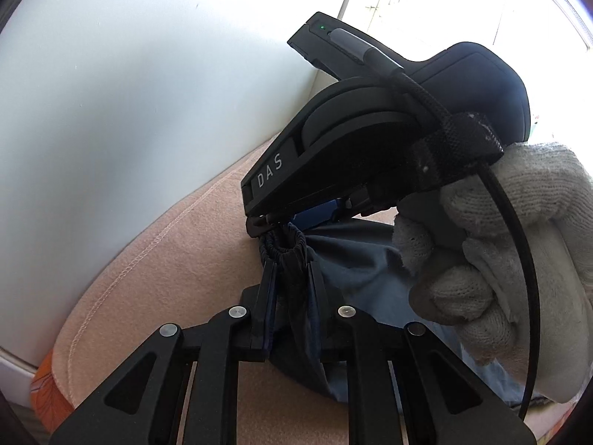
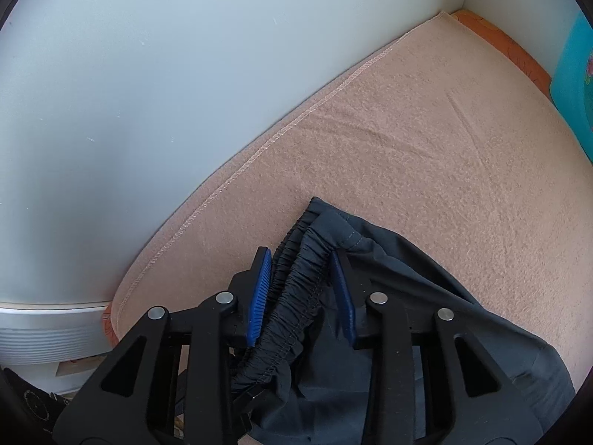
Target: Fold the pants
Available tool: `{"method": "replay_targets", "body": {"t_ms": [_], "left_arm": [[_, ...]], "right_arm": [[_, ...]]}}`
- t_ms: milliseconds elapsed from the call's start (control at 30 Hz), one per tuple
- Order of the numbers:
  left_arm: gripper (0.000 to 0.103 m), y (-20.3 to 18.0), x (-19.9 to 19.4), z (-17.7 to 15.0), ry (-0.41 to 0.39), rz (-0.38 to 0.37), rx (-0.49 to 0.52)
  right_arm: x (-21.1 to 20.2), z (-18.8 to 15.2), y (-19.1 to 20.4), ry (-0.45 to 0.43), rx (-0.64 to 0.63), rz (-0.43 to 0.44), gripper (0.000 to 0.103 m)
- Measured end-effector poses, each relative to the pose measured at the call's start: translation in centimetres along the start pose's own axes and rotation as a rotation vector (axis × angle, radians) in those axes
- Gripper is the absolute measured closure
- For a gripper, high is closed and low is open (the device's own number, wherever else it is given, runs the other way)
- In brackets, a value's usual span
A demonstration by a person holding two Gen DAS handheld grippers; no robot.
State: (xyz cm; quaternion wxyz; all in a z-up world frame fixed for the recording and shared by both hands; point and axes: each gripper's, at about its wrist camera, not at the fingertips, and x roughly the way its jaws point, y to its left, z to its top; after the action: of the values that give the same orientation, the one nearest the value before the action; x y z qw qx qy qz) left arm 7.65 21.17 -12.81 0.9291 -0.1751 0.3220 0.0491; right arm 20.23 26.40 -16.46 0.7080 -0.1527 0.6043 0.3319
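- Left gripper: my fingers are pinched on a bunched, gathered stretch of the dark pants, near the elastic waistband.
- Blanket: the pink surface on which the pants lie, beside a pale wall.
- Right gripper: my blue pads straddle the waistband from above; the left pad sits against the elastic, while contact on the right cannot be told.
- Gloved hand: mine, carrying the right gripper just beyond the left one.
- Progress, as I judge it: the pants are crumpled with no clean fold visible; spreading and folding remain.
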Motion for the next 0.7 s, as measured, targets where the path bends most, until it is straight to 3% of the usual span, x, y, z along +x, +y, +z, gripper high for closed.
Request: {"method": "replay_targets", "body": {"t_ms": [67, 133, 200, 267, 367, 533, 567, 600, 700], "left_arm": [[0.089, -0.3, -0.6, -0.3, -0.006, 0.025, 0.01], [0.088, -0.3, -0.9, -0.5, -0.004, 0.052, 0.015], [0.066, -0.1, -0.6, -0.6, 0.025, 0.063, 0.015], [0.059, 0.3, 0.0, -0.6, 0.058, 0.08, -0.014], [0.059, 0.8, 1.2, 0.0, 0.111, 0.055, -0.047], [0.059, 0.0, 2.2, 1.1, 0.078, 0.055, -0.017], [0.063, -0.2, 2.3, 1.2, 0.069, 0.051, -0.011], [0.079, -0.2, 2.2, 1.3, 0.055, 0.04, -0.007], [0.085, -0.7, 2.1, 1.5, 0.03, 0.013, 0.024]], "right_arm": [[-0.5, -0.1, -0.2, -0.019, 0.002, 0.015, 0.085], [-0.9, -0.5, -0.4, -0.036, 0.004, 0.027, 0.087], [-1.3, -0.9, -1.1, -0.049, 0.01, 0.046, 0.088], [-1.7, -2.2, -2.0, -0.062, 0.026, 0.072, 0.089], [-2.3, -3.0, -2.9, -0.084, 0.043, 0.1, 0.09], [-3.5, -4.0, -5.3, -0.094, 0.087, 0.163, 0.092], [-3.7, -4.0, -5.7, -0.093, 0.098, 0.174, 0.092], [-3.9, -4.0, -6.0, -0.092, 0.109, 0.18, 0.092], [-4.6, -3.8, -7.2, -0.078, 0.139, 0.19, 0.087]]}}
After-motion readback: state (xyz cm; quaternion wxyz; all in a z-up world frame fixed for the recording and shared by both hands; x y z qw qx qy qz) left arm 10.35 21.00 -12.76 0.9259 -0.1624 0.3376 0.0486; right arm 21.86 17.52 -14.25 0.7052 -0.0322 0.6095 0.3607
